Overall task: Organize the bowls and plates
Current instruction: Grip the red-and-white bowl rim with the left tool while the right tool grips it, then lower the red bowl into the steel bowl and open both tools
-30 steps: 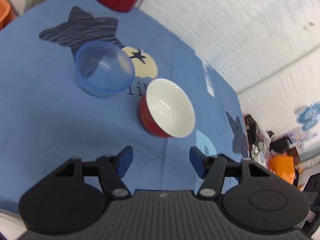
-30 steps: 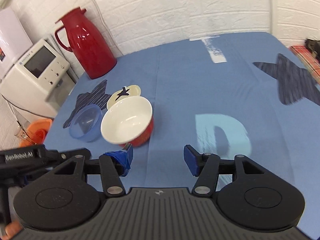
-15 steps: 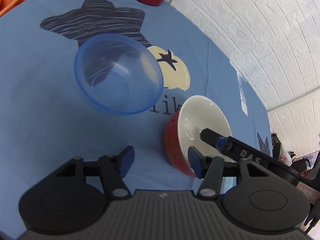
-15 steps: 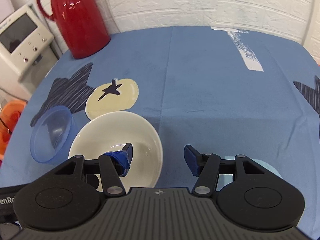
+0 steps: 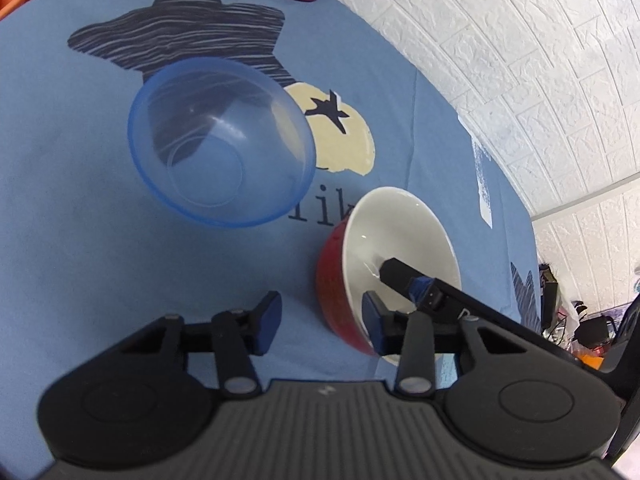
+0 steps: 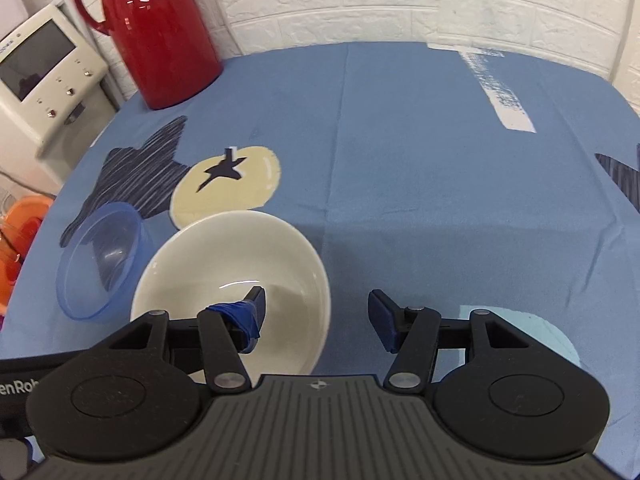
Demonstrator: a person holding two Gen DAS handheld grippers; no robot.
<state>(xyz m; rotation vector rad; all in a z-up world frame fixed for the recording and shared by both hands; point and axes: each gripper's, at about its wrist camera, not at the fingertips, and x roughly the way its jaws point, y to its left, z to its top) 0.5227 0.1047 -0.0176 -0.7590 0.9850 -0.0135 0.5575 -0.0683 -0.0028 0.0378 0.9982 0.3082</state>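
A red bowl with a white inside (image 5: 394, 236) (image 6: 224, 264) stands on the blue tablecloth. To its left sits a clear blue plastic bowl (image 5: 218, 144) (image 6: 100, 260). My right gripper (image 6: 316, 314) is open, straddling the red bowl's right rim: its left finger (image 6: 250, 312) reaches inside the bowl, its right finger is outside. That finger (image 5: 404, 280) also shows in the left wrist view. My left gripper (image 5: 320, 320) is open, low over the cloth just in front of the red bowl, with its right pad by the bowl's near wall.
A red thermos jug (image 6: 156, 28) stands at the table's far left, with a white appliance (image 6: 44, 80) beyond the edge. Orange containers (image 6: 20, 236) lie off the left side. A white brick wall (image 6: 440, 0) backs the table.
My right gripper has come closer and lower, and its left finger now reaches deeper into the red bowl. My left gripper has edged nearer to both bowls.
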